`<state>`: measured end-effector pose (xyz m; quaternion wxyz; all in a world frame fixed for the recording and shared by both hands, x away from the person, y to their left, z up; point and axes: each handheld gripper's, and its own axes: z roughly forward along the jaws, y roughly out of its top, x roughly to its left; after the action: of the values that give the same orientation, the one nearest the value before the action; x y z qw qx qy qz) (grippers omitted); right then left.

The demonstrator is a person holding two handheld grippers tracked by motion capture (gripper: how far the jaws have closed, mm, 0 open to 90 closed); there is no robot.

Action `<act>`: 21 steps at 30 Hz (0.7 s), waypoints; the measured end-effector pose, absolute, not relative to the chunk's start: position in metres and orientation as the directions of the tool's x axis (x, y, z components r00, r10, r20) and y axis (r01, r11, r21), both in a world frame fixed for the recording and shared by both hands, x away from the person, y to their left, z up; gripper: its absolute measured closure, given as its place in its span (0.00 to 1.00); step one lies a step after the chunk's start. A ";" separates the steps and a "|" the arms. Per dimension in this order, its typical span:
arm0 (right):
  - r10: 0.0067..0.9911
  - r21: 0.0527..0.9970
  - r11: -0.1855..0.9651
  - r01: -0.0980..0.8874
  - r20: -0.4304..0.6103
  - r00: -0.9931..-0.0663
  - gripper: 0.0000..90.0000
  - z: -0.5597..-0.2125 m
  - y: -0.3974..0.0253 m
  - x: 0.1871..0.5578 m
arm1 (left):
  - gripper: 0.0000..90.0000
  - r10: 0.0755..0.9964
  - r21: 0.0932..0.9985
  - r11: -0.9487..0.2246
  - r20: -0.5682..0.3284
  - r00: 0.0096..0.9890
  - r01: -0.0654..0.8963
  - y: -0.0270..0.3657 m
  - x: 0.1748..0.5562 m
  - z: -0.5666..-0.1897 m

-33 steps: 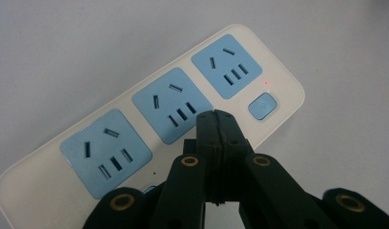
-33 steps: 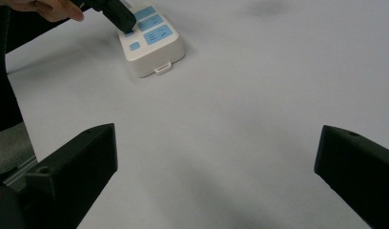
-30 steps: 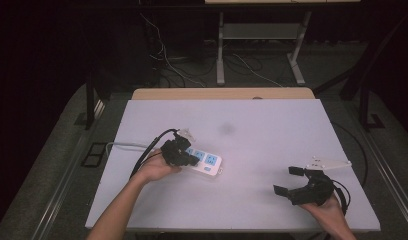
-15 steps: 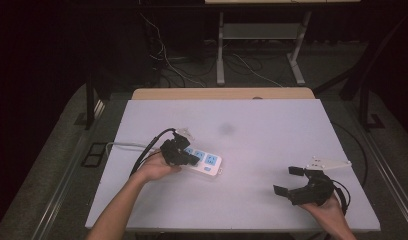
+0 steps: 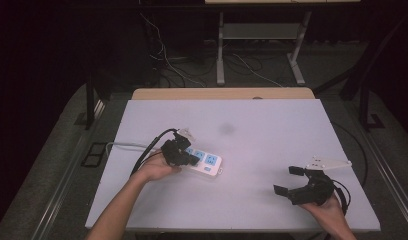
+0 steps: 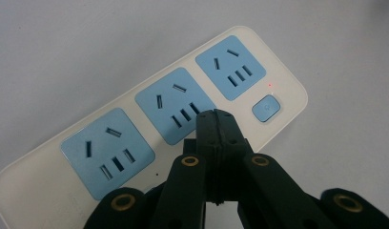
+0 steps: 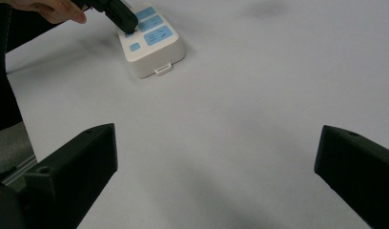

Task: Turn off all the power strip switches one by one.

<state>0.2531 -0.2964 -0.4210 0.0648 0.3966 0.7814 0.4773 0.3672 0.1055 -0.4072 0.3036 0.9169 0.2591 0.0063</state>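
A white power strip (image 5: 206,162) with three blue sockets lies on the white table (image 5: 252,125), left of centre. In the left gripper view the strip (image 6: 149,114) has a blue button (image 6: 266,108) near one end and a small red light beside it. My left gripper (image 5: 191,159) hovers over the strip; its jaws are pressed together with nothing between them, the tips (image 6: 215,117) above the middle socket. My right gripper (image 5: 289,181) rests at the table's front right, jaws spread wide on bare table. Far off in its view are the strip (image 7: 152,40) and the left gripper (image 7: 128,24).
The strip's white cable (image 5: 123,146) runs off the table's left edge. A black cable (image 5: 149,147) trails from the left gripper. Beyond the table stand metal legs (image 5: 220,50) and floor cables (image 5: 167,65). Bare tabletop lies between the two grippers.
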 end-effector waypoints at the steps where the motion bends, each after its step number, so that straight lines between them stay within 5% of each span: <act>1: 0.682 0.797 0.230 0.558 0.277 -0.677 0.01 -0.421 -0.296 0.253 | 0.99 0.478 0.560 -0.686 -0.133 0.868 0.464 0.105 0.366 -0.407; 21: 0.683 0.798 0.221 0.560 0.283 -0.674 0.01 -0.421 -0.298 0.254 | 0.99 0.465 0.630 -0.650 -0.113 0.878 0.425 0.109 0.362 -0.389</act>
<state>0.2542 -0.2983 -0.4212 0.0639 0.3988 0.7788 0.4799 0.3620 0.1091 -0.3894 0.3389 0.9078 0.2452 0.0295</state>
